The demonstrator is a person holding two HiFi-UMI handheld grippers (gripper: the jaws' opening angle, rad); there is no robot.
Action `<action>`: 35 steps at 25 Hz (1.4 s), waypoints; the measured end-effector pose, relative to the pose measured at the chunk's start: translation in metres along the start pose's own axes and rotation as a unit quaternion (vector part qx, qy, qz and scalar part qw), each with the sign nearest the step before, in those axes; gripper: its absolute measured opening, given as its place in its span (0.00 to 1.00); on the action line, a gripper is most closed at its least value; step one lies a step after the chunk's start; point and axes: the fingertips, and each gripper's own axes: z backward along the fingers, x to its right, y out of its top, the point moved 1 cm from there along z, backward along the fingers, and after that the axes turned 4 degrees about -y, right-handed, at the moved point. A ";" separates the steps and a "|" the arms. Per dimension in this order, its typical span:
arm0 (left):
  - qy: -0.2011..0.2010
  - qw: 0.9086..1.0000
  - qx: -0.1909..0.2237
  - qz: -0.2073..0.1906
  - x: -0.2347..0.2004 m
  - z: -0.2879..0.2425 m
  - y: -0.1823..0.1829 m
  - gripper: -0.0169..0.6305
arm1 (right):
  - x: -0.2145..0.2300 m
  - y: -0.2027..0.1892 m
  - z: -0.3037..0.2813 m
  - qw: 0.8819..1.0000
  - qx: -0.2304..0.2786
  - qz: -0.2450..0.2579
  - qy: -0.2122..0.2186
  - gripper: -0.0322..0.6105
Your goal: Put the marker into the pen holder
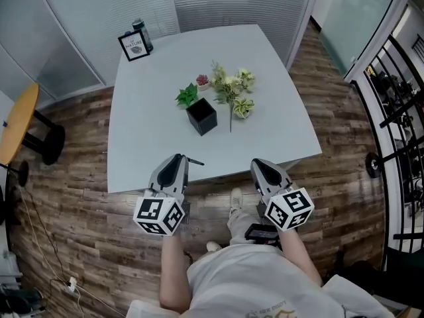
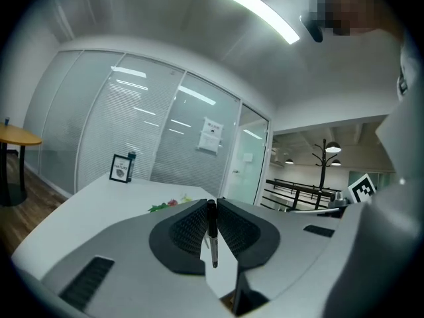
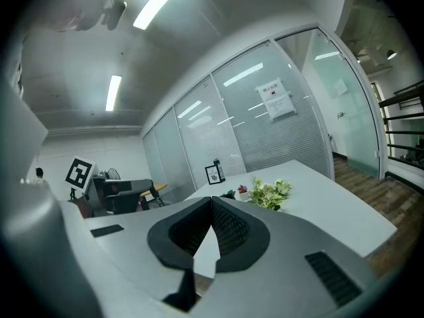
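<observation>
A thin black marker (image 2: 211, 234) stands upright between the jaws of my left gripper (image 2: 211, 207), which is shut on it; its tip (image 1: 197, 163) pokes out to the right in the head view. That left gripper (image 1: 173, 169) hovers over the near edge of the white table (image 1: 146, 111). My right gripper (image 1: 264, 169) is beside it, shut with nothing between its jaws (image 3: 211, 204). The black square pen holder (image 1: 201, 116) stands mid-table, a short way beyond both grippers.
Artificial flowers and leaves (image 1: 232, 90) lie just behind and right of the holder. A framed card (image 1: 134, 46) and a dark bottle (image 1: 141, 33) stand at the table's far left corner. A round wooden side table (image 1: 16, 121) is to the left.
</observation>
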 end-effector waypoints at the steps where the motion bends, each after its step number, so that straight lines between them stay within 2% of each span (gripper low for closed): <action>1: 0.004 1.000 -0.005 -0.004 -0.009 -0.018 0.002 0.10 | 0.010 0.003 -0.018 1.000 -0.005 0.001 0.004 0.08; 6: 0.041 0.999 -0.021 -0.014 -0.052 -0.095 0.021 0.10 | 0.057 0.035 -0.102 0.999 -0.023 0.013 0.029 0.08; 13: 0.084 0.995 -0.038 -0.028 -0.081 -0.156 0.036 0.10 | 0.101 0.061 -0.168 0.997 -0.034 0.008 0.066 0.08; 19: 0.097 0.994 -0.051 -0.030 -0.089 -0.177 0.032 0.10 | 0.109 0.058 -0.189 0.995 -0.046 -0.006 0.087 0.08; 24: 0.097 0.992 -0.066 -0.049 -0.094 -0.196 0.024 0.10 | 0.109 0.062 -0.202 0.994 -0.044 0.005 0.102 0.08; 35: 0.090 0.990 -0.087 -0.059 -0.106 -0.222 0.019 0.10 | 0.114 0.074 -0.220 0.993 -0.041 0.005 0.108 0.08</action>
